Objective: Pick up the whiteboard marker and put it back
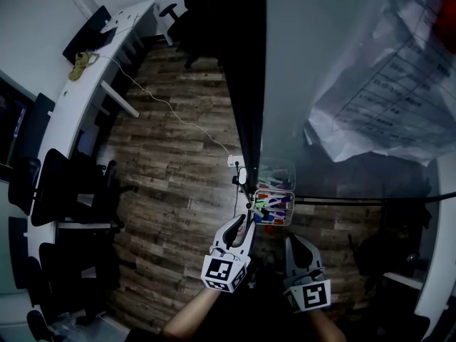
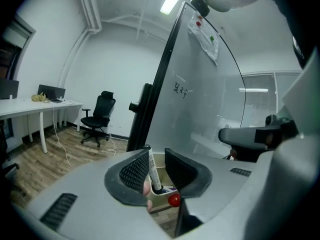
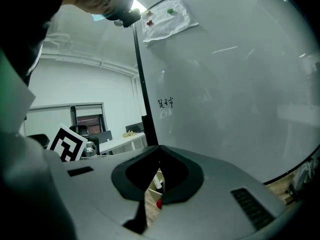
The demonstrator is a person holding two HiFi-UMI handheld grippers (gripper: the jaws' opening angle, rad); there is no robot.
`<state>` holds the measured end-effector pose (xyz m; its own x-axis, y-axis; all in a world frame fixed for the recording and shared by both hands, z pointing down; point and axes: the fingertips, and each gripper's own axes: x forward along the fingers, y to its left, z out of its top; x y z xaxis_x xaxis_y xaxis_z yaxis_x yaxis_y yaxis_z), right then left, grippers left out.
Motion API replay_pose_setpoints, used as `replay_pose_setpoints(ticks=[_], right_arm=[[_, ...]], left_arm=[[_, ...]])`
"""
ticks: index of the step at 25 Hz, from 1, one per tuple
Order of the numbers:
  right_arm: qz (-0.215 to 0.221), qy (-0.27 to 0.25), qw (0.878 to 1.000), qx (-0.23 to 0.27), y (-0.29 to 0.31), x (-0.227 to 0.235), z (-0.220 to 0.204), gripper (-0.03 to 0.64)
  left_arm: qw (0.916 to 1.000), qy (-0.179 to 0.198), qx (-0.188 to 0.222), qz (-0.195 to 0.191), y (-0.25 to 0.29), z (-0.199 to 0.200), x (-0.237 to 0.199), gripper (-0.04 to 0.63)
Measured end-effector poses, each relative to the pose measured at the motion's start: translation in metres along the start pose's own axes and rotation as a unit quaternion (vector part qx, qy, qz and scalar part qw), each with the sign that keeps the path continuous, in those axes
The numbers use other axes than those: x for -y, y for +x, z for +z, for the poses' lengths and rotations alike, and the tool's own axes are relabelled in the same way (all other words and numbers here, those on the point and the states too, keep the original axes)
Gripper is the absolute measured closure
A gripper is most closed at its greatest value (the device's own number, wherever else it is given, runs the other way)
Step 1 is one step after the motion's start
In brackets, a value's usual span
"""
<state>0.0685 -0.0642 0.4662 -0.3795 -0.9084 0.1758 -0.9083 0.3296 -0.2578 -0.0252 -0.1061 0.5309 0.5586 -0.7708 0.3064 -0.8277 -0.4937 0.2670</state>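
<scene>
A whiteboard marker (image 2: pixel 153 170) with a white barrel and black end stands upright between the jaws of my left gripper (image 2: pixel 156 152). It leans on the left pad; the right pad stands apart from it, so the gripper is open. Its lower end sits in the marker tray (image 2: pixel 161 198) beside a red cap (image 2: pixel 173 200). In the head view the left gripper (image 1: pixel 246 224) points at the tray (image 1: pixel 288 195) of coloured markers on the whiteboard (image 1: pixel 320 63). My right gripper (image 1: pixel 295 241) hangs just right of it, jaws shut (image 3: pixel 160 153) and holding nothing.
A sheet of paper in plastic (image 1: pixel 392 84) hangs on the board. A clear basket (image 1: pixel 275 171) is fixed above the tray. A long white desk (image 1: pixel 92 70) and black office chairs (image 1: pixel 64 184) line the left side, with a cable (image 1: pixel 178 112) across the wooden floor.
</scene>
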Motion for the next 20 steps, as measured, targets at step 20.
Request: replay_pose_setpoints(ticks=[20], right_arm=[[0.0, 0.0, 1.0, -0.007, 0.014, 0.025, -0.001, 0.603]], left_arm=[[0.9991, -0.018, -0.029, 0.025, 0.033, -0.017, -0.013, 0.48]])
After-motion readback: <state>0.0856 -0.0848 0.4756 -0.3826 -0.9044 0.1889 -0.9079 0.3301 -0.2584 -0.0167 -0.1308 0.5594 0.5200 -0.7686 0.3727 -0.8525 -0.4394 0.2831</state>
